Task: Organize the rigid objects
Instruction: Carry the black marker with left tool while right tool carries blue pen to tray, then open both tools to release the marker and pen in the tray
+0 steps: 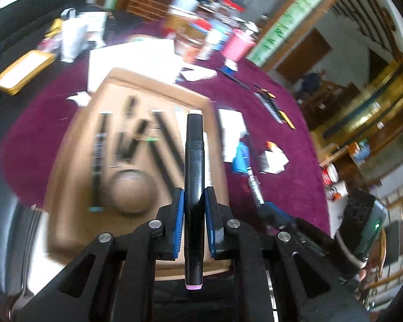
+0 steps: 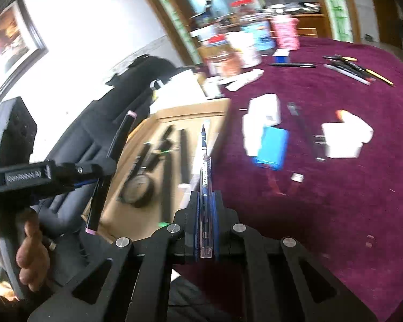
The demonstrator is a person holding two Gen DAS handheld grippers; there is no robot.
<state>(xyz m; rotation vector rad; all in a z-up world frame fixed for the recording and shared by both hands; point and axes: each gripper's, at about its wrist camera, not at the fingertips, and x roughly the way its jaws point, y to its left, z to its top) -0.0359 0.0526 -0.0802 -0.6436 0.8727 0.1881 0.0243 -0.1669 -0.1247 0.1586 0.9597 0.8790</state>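
Observation:
My left gripper (image 1: 194, 196) is shut on a black marker (image 1: 194, 161) with a pink end cap, held above a brown cardboard tray (image 1: 67, 187). The tray holds several black pens (image 1: 164, 145) and a round brown disc (image 1: 131, 190). My right gripper (image 2: 204, 196) is shut on a blue clear-barrelled pen (image 2: 204, 166), pointing over the tray's right edge (image 2: 196, 107). The left gripper with its marker (image 2: 104, 177) shows at the left of the right wrist view.
The tray lies on a purple tablecloth (image 2: 335, 201). On the cloth are white boxes (image 2: 346, 134), a blue box (image 2: 271, 147), more pens at the far side (image 2: 357, 69), a pink cup (image 2: 284, 32) and jars. A black chair (image 2: 75, 139) stands left.

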